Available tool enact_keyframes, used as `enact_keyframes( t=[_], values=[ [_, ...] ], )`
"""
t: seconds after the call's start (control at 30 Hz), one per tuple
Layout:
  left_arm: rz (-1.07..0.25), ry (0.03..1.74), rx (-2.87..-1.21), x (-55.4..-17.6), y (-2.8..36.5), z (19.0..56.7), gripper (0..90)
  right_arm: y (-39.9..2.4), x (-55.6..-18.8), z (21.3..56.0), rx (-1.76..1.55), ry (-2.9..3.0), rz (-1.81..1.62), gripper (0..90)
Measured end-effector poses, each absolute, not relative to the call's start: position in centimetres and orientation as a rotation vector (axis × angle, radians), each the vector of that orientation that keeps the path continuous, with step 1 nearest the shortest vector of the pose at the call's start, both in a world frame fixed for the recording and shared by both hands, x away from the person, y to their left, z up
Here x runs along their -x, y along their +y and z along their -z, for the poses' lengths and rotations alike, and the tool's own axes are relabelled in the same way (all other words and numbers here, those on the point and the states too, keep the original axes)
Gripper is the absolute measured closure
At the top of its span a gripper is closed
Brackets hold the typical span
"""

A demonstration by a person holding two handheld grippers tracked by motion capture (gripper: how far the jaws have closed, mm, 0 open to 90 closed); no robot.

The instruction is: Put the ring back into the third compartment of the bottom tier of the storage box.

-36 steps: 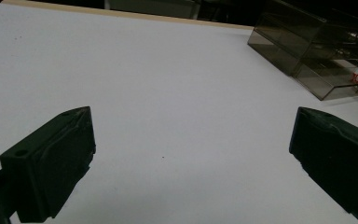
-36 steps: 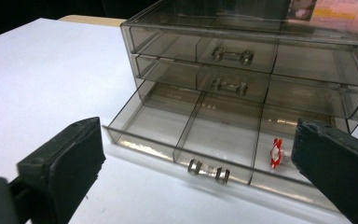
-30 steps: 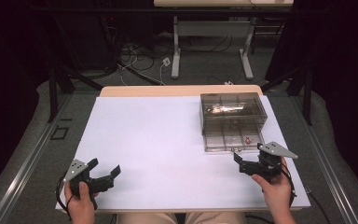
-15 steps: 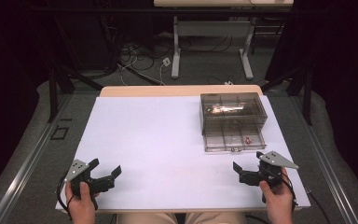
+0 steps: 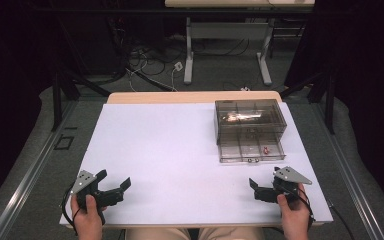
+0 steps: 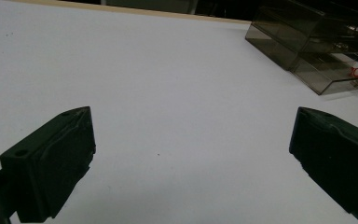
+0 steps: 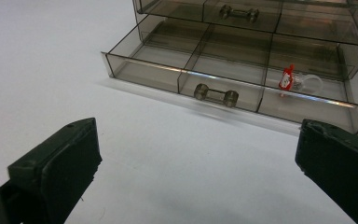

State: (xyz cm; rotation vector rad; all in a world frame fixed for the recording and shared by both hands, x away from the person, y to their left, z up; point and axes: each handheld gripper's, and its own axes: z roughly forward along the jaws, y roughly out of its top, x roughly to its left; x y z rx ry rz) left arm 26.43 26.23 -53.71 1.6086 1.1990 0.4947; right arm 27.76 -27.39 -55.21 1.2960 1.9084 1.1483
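A smoky clear drawer box (image 5: 250, 117) stands at the table's far right, its lower drawer (image 5: 252, 147) pulled out toward me. In the drawer's right compartment lies a small red tag on a clear ring (image 7: 287, 79) (image 5: 265, 149). The drawer's front carries a metal dumbbell handle (image 7: 216, 94). My right gripper (image 5: 257, 190) (image 7: 196, 172) is open and holds nothing, a short way in front of the drawer and facing it. My left gripper (image 5: 114, 179) (image 6: 193, 163) is open and holds nothing near the front left edge, with the box (image 6: 307, 37) far off to its upper right.
A white sheet covers the table (image 5: 170, 150), with a wooden strip at its far edge (image 5: 190, 96). Beyond the table are desk legs and cables on a dark floor (image 5: 180, 60). The box's upper drawer has its own handle (image 7: 237, 12).
My right gripper has drawn back from the open drawer toward the near edge of the table. The left gripper has stayed where it was.
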Motion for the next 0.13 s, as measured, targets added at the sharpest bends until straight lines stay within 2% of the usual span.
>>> enact_keyframes(
  t=[0.13],
  values=[
    [-0.499, 1.188, -1.622, -26.54, 26.06, 53.71, 0.5, -27.26, -27.74, 55.45, -1.291, 1.902, -1.148, 0.0]
  ],
)
